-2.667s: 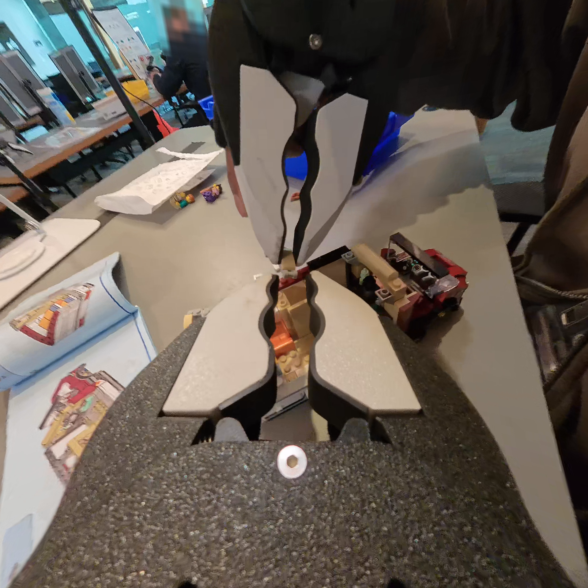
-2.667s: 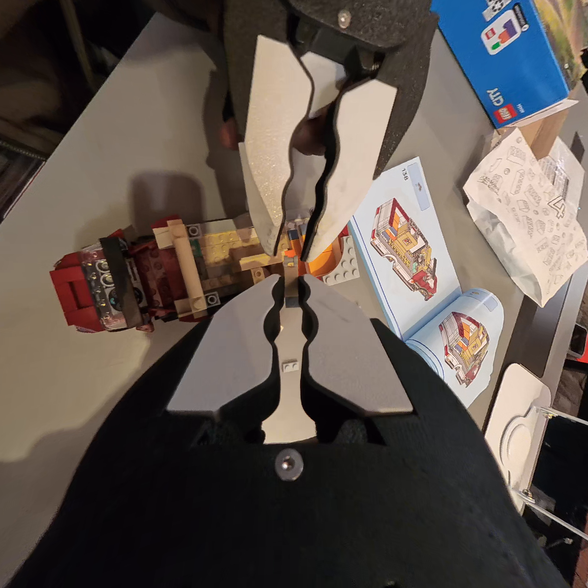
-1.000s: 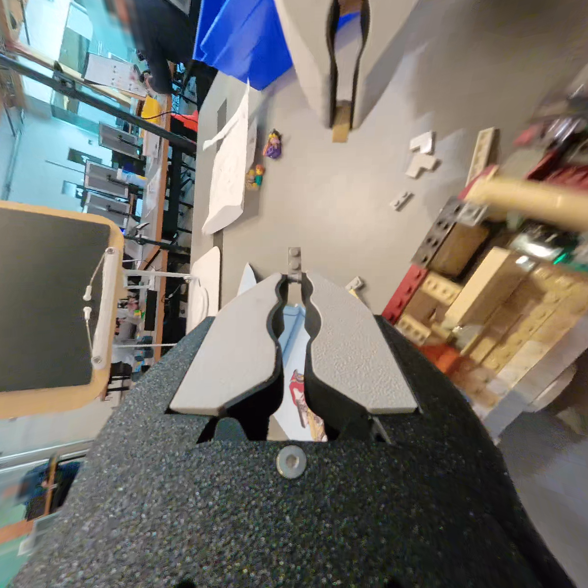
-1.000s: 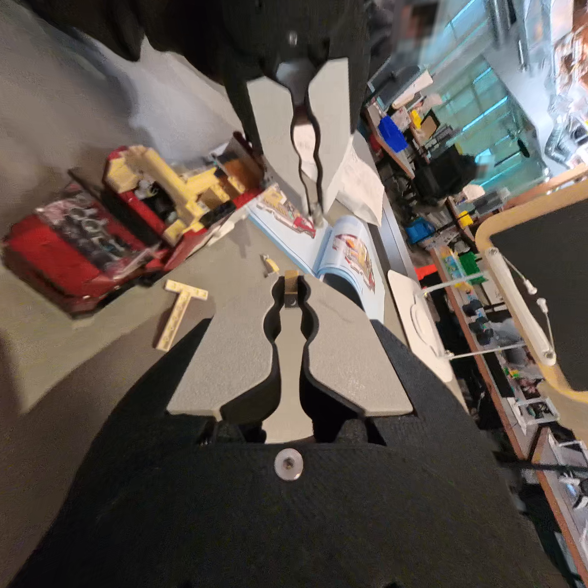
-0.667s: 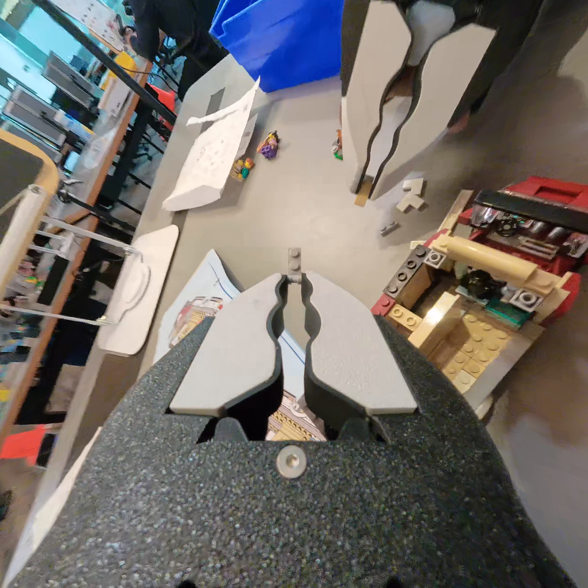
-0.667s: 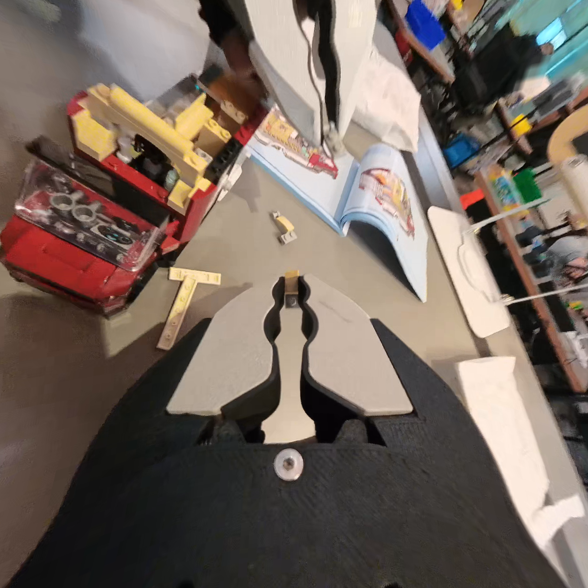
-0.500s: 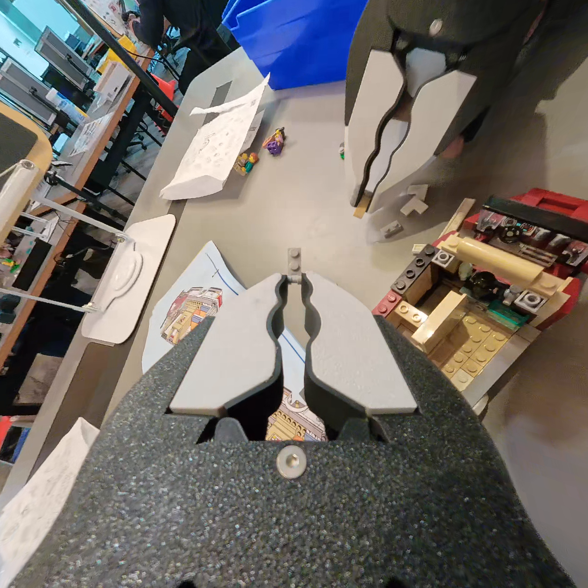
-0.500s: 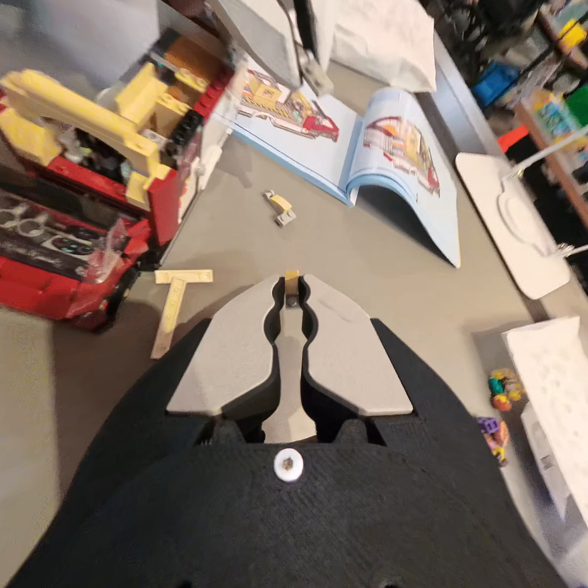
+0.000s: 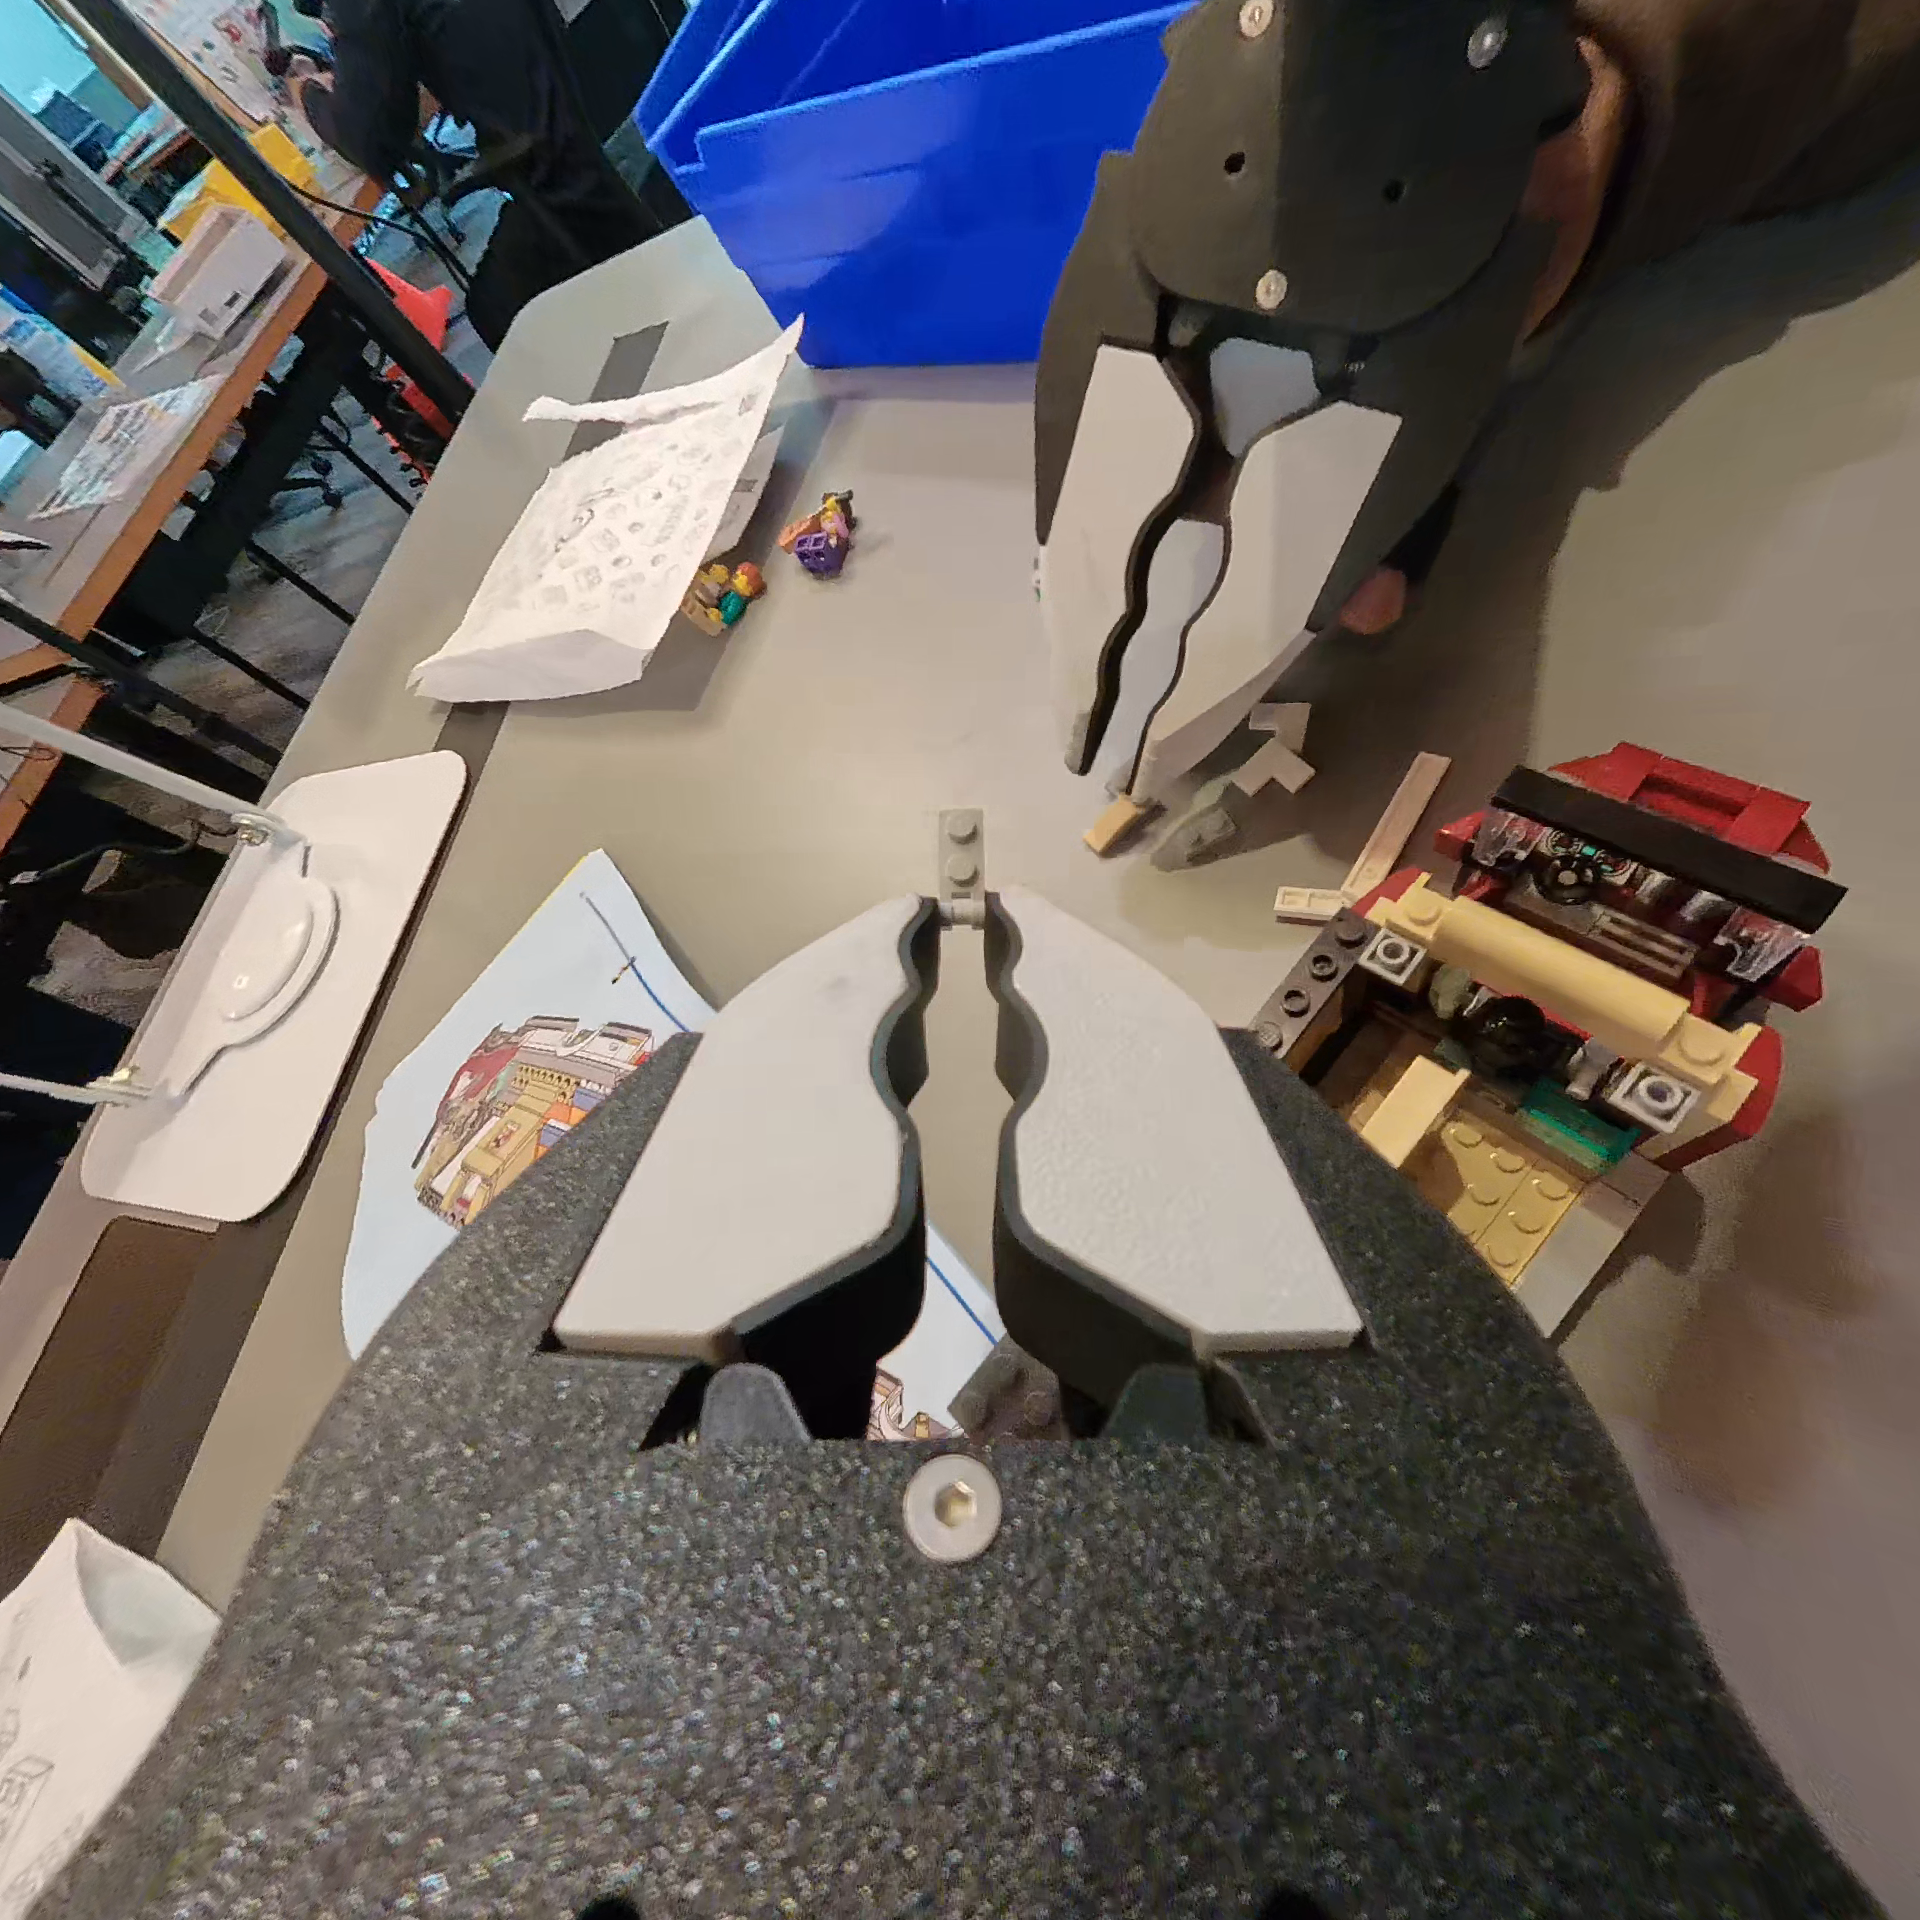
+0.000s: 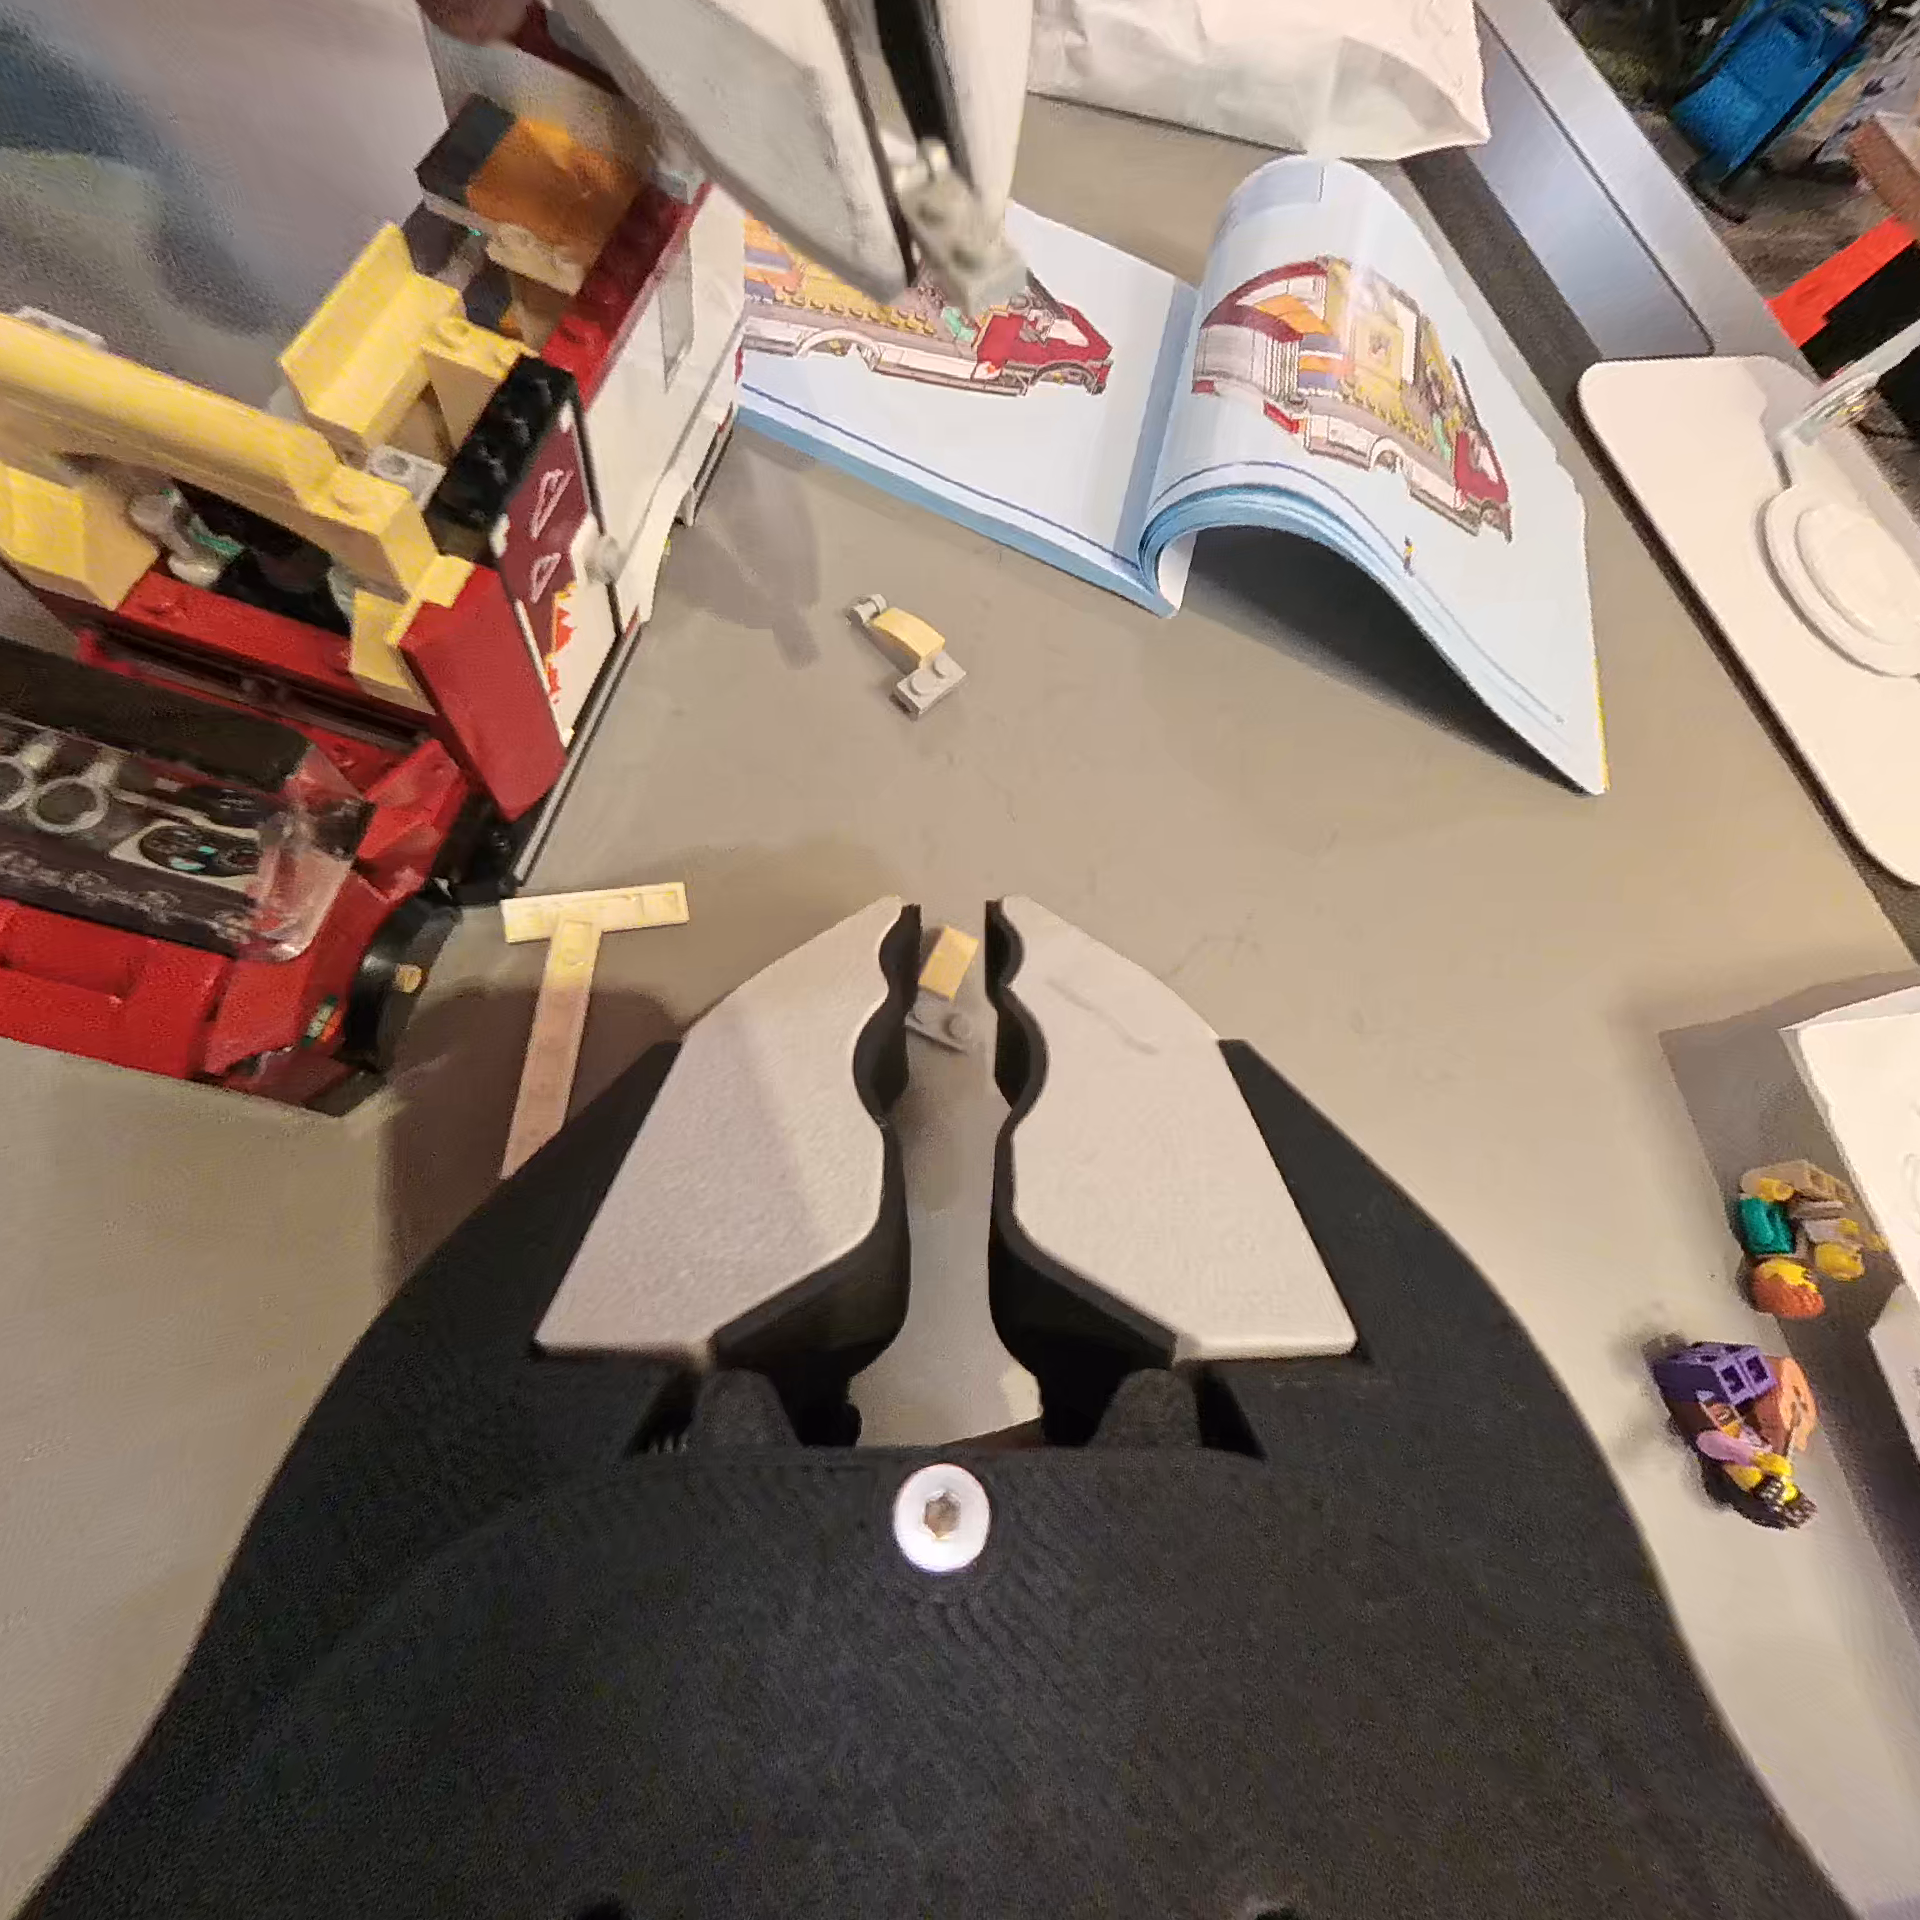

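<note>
My left gripper (image 9: 961,912) is shut on a small grey hinged plate (image 9: 960,854) that sticks forward from its fingertips, held above the table. It also shows at the top of the right wrist view (image 10: 940,187). My right gripper (image 10: 951,920) is low over the grey table (image 10: 1299,935), its jaws slightly apart. A small tan and grey piece (image 10: 943,982) lies tilted between the pads with a gap on each side. In the left wrist view that piece (image 9: 1117,826) rests on the table at the right gripper's tips (image 9: 1127,769). A red and tan brick vehicle (image 9: 1558,997) stands beside both grippers.
An open instruction booklet (image 10: 1299,416) lies ahead of the right gripper. A second tan and grey piece (image 10: 904,655) and a tan T-shaped plate (image 10: 582,935) lie loose. A blue bin (image 9: 914,187), a white paper bag (image 9: 623,540), minifigures (image 9: 821,530) and a white stand base (image 9: 260,987) stand farther off. The tips of one gripper are about 9 cm away from the tips of the other.
Both grippers left the vehicle. The right gripper came down to the table and its jaws parted; the tan and grey piece left the grasp and lies tilted. The left kept its grey plate.
</note>
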`<state>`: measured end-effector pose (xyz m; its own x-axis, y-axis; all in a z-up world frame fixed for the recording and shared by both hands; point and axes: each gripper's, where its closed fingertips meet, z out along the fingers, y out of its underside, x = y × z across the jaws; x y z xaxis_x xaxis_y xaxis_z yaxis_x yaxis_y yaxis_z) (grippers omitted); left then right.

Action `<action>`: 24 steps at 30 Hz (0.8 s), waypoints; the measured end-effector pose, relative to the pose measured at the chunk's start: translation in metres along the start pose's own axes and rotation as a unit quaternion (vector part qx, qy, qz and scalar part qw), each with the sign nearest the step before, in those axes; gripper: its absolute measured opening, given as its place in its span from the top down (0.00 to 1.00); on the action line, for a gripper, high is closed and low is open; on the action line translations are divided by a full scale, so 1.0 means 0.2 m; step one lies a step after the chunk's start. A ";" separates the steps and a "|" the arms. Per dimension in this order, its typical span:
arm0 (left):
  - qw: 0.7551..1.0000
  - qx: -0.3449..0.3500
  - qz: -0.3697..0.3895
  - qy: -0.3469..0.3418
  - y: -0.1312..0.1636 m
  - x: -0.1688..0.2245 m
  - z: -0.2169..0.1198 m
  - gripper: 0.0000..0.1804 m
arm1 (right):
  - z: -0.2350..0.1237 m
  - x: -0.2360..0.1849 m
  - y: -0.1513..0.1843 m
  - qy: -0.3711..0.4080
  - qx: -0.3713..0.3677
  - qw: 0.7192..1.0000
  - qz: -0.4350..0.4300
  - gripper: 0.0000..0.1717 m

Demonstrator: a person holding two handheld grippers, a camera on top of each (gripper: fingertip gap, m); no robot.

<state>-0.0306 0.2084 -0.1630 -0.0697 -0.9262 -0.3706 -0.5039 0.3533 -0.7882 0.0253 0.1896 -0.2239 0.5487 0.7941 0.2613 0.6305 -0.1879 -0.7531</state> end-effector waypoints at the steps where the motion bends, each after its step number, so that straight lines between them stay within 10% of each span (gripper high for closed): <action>1: 1.000 -0.004 0.002 0.002 0.00 0.00 0.01 0.96 | 0.00 0.00 -0.01 0.003 0.002 1.000 -0.003 0.93; 24: 0.985 -0.071 -0.108 0.116 0.01 0.03 0.11 0.96 | -0.03 0.04 -0.06 0.075 0.024 0.989 -0.127 0.87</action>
<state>-0.0123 0.2068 -0.1782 -0.1341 -0.9888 -0.0658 -0.6421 0.1373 -0.7542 0.0251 0.1952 -0.2085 0.4541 0.7167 0.5293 0.7334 0.0367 -0.6788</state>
